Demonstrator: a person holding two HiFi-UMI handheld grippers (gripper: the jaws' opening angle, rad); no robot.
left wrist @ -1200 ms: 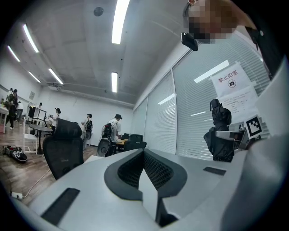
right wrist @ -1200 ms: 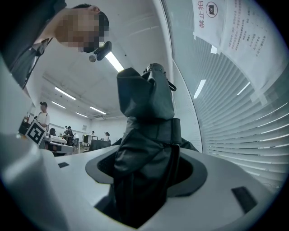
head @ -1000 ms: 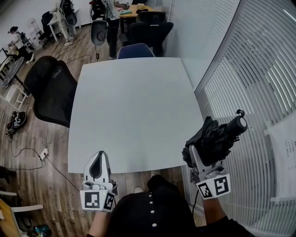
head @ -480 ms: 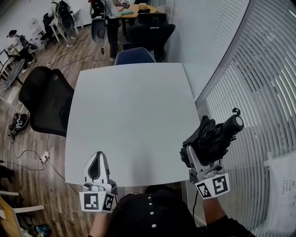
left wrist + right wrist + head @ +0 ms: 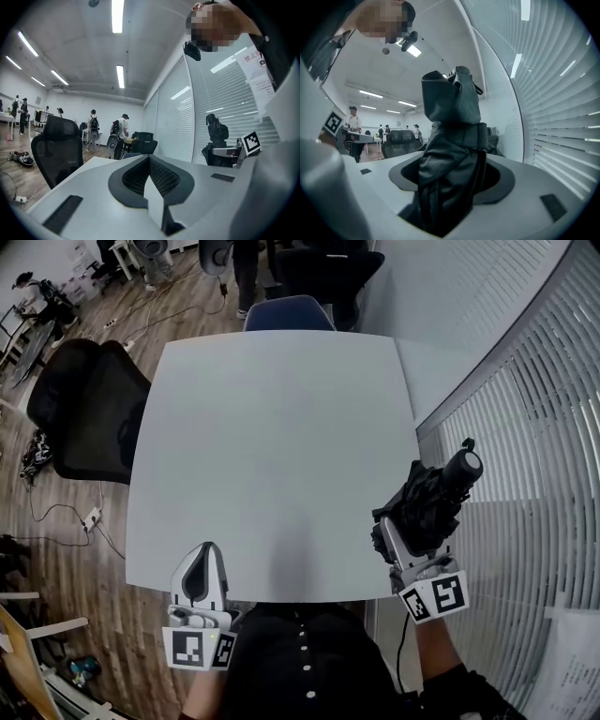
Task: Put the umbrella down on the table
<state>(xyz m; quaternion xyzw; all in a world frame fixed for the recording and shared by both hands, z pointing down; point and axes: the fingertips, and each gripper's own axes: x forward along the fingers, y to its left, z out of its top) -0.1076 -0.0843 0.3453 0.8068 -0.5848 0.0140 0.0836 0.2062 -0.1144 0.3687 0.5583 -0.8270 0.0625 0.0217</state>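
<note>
A folded black umbrella (image 5: 429,502) with a thick black handle (image 5: 461,468) is clamped in my right gripper (image 5: 401,529), which is shut on its fabric body. It hangs just past the right front corner of the white table (image 5: 272,427), handle pointing away and to the right. In the right gripper view the umbrella (image 5: 452,154) fills the gap between the jaws and rises upward. My left gripper (image 5: 206,554) sits at the table's front edge, shut and empty. From the left gripper view the jaws (image 5: 150,164) meet, and the umbrella (image 5: 214,136) shows off to the right.
A black mesh office chair (image 5: 80,409) stands at the table's left side and a blue chair (image 5: 289,313) at its far edge. Window blinds (image 5: 534,427) run close along the right. Cables (image 5: 66,521) lie on the wooden floor, and people stand far back.
Both grippers have come forward to the table's front edge. The right one has carried the umbrella lower and nearer the table's right front corner. Both grips are unchanged.
</note>
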